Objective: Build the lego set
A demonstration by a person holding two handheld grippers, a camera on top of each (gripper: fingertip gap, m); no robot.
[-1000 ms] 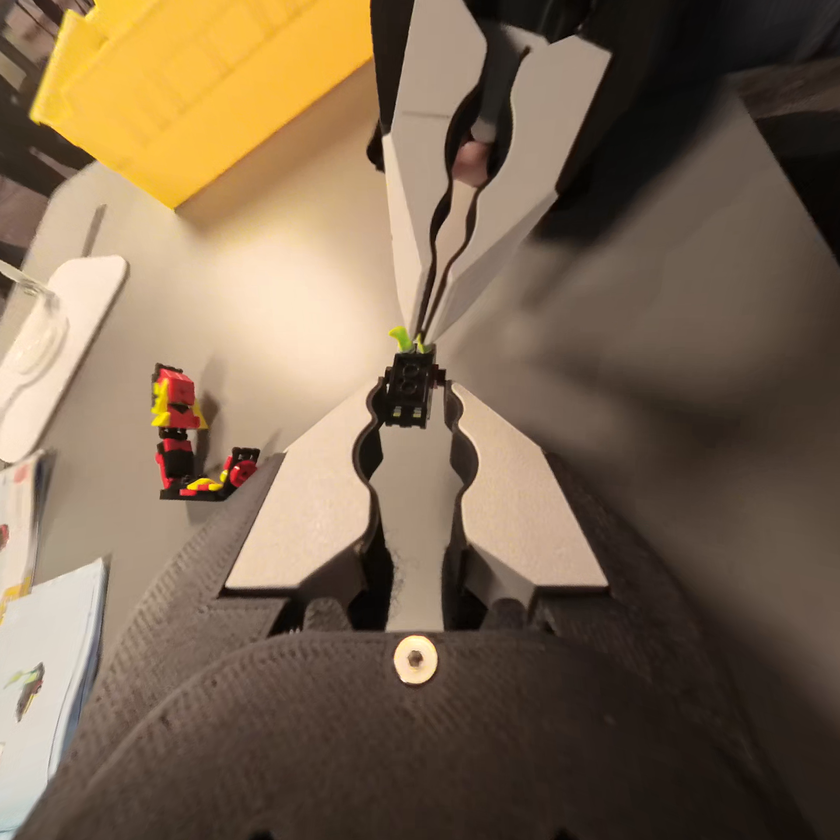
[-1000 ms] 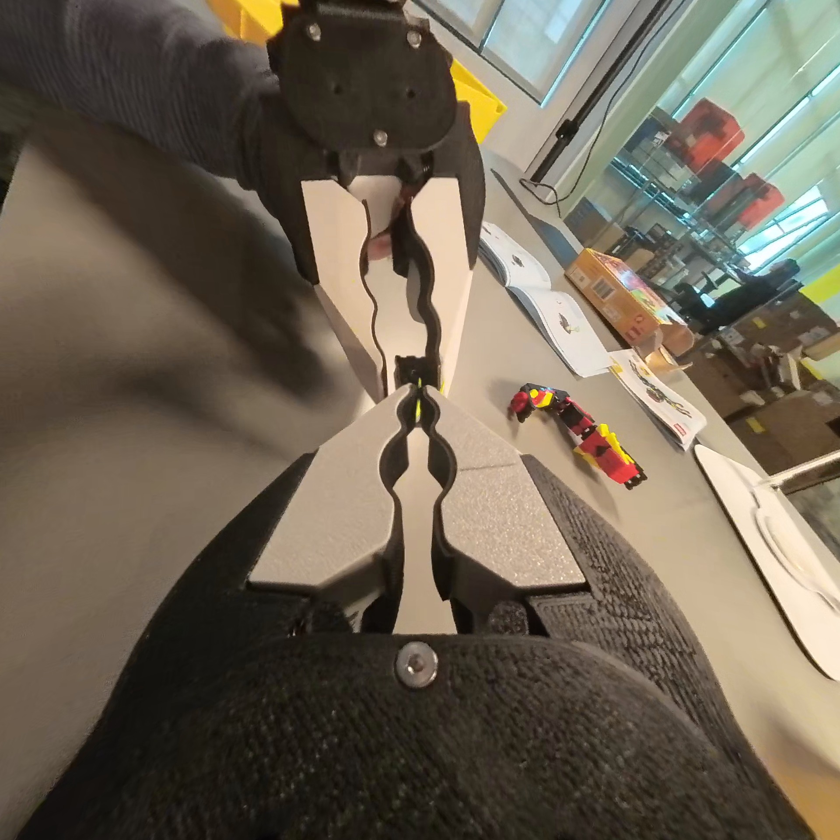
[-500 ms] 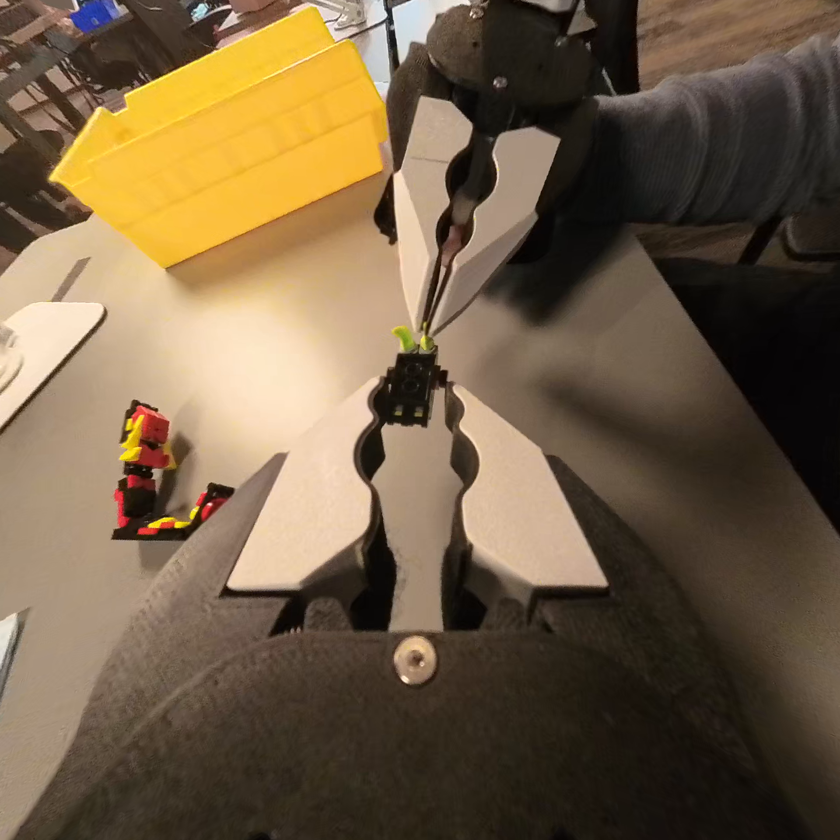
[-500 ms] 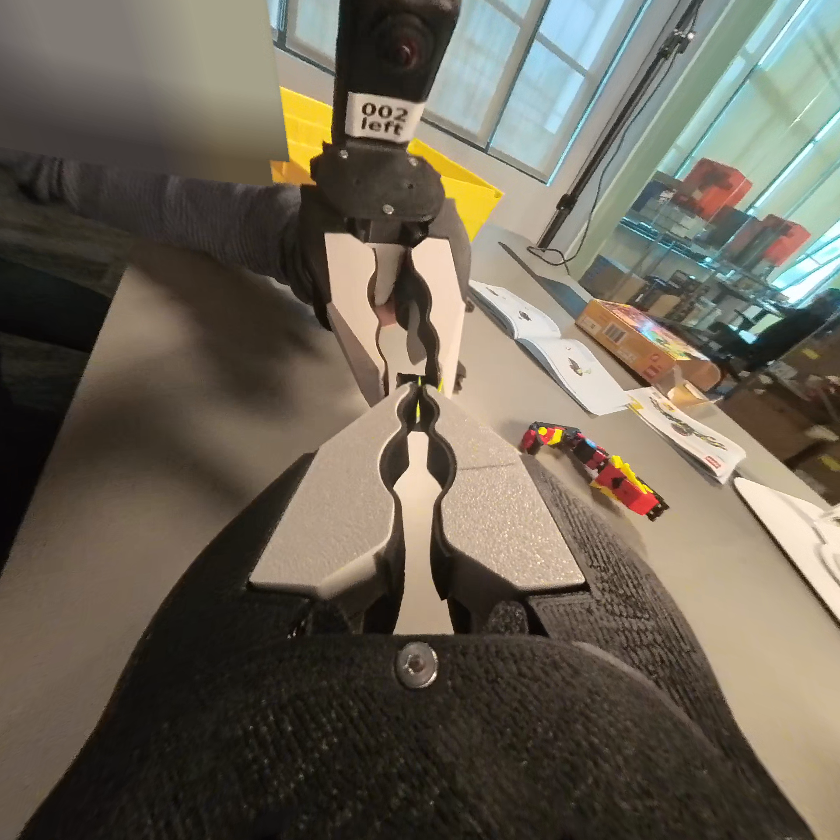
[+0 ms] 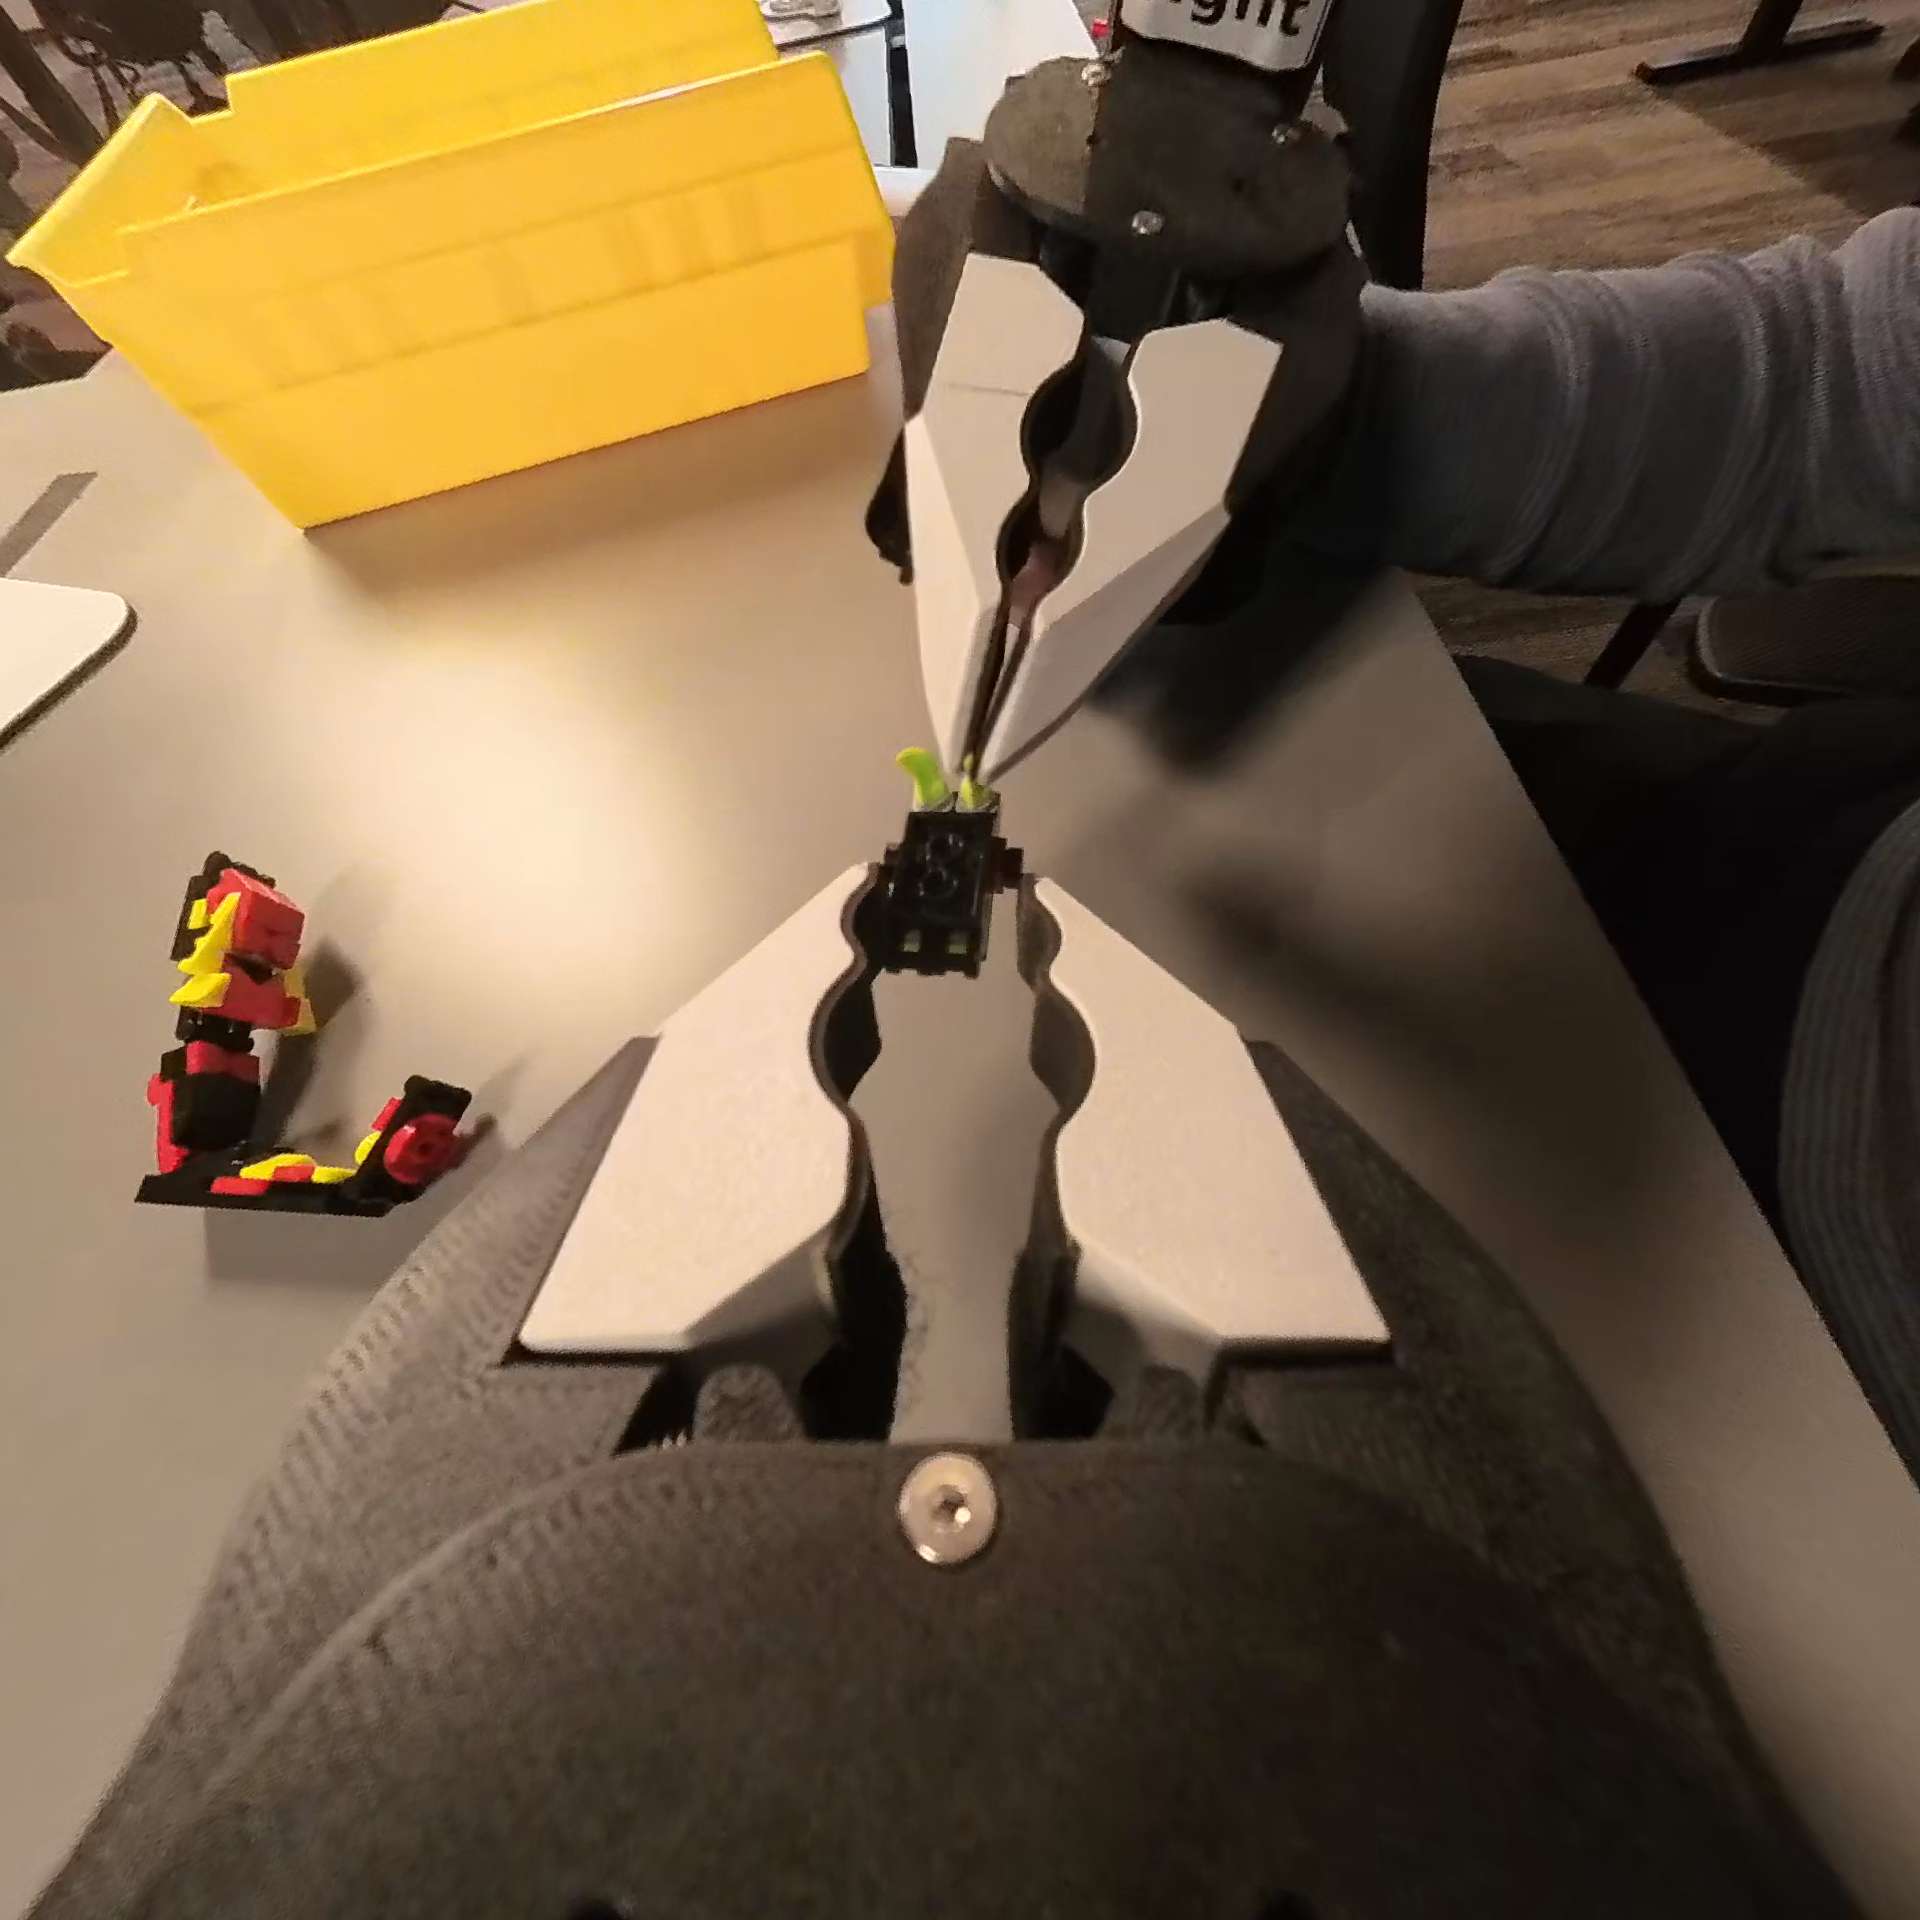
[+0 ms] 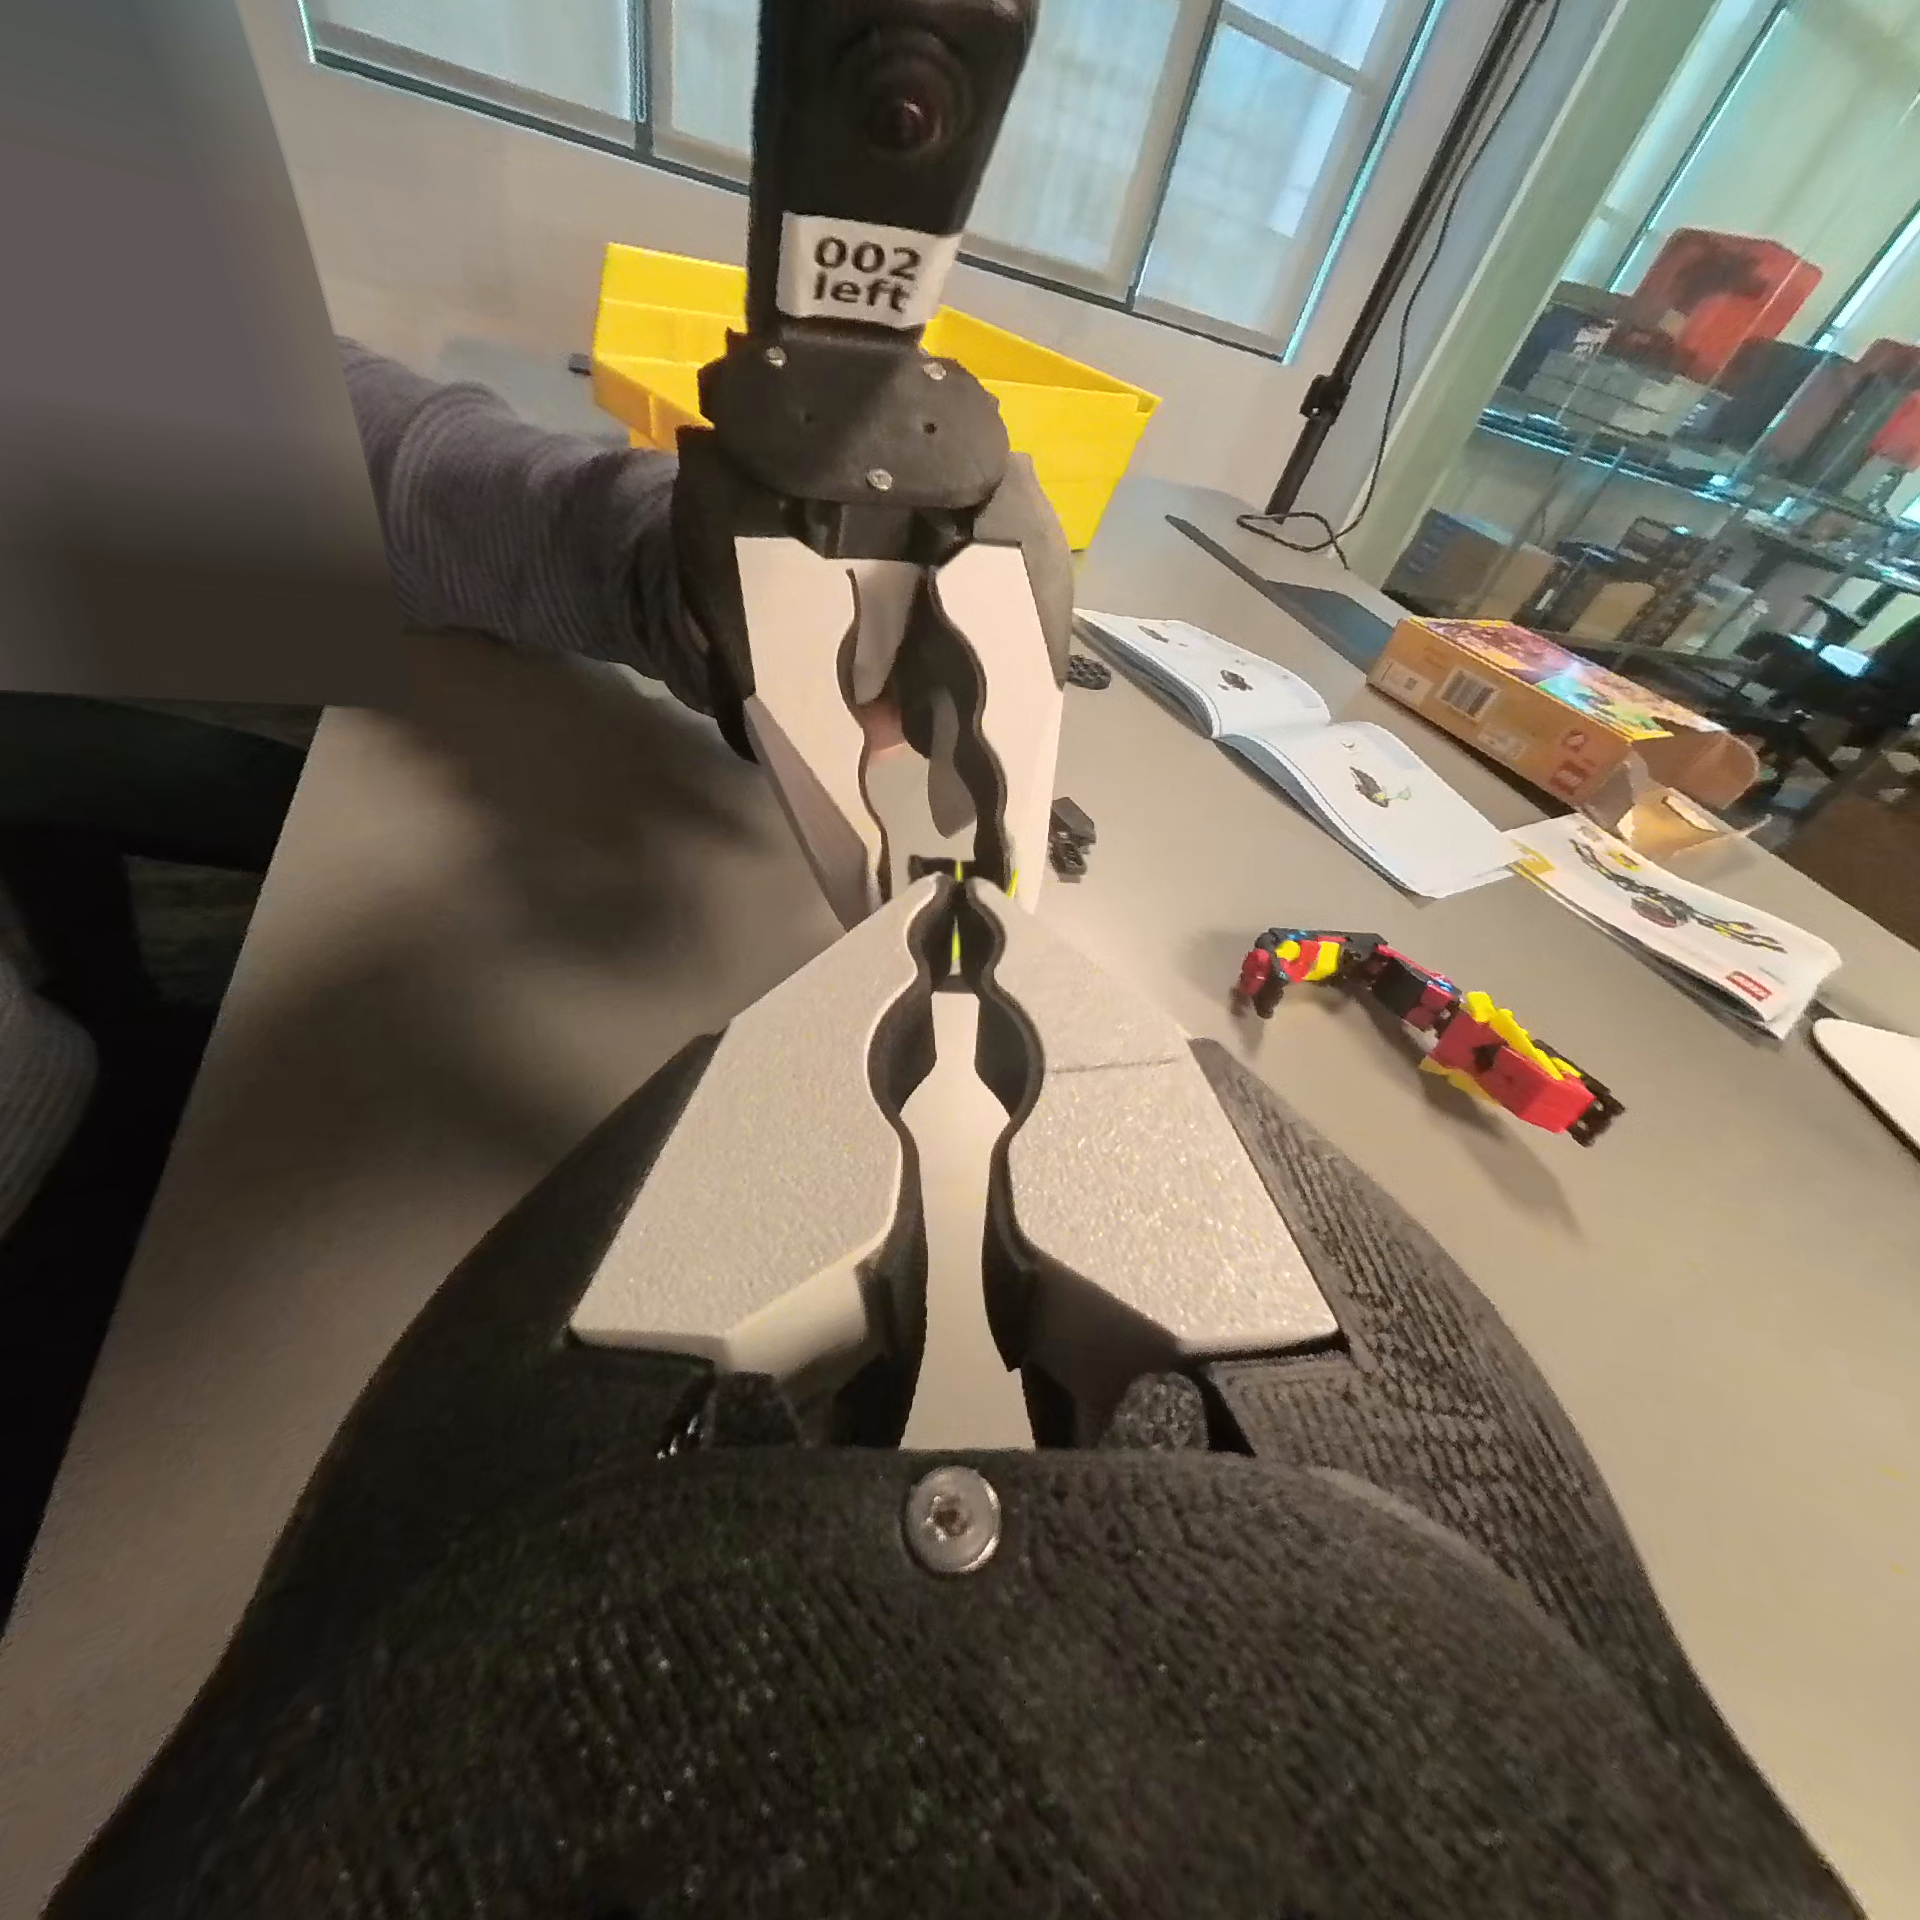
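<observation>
The work sits above the table (image 5: 623, 665) near its right edge, with bare tabletop to the left between the yellow bin (image 5: 499, 281) and the red model (image 5: 260, 1049). The left gripper (image 5: 943, 904) clamps a black block (image 5: 940, 883) at its tips, while the right gripper (image 5: 968, 774), angled down tip to tip, is pinched nearly closed on a lime piece (image 5: 971, 795) atop it. Only the right wrist view shows booklets (image 6: 1299, 727), a box (image 6: 1527, 707) and loose black bits (image 6: 1070, 831).

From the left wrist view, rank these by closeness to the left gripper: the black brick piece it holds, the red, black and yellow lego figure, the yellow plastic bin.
1. Small black brick piece with lime-green parts: clamped at the left gripper tips, centre.
2. Red, black and yellow lego figure: on the grey table, to the left.
3. Yellow plastic bin: far end of the table, upper left.
</observation>
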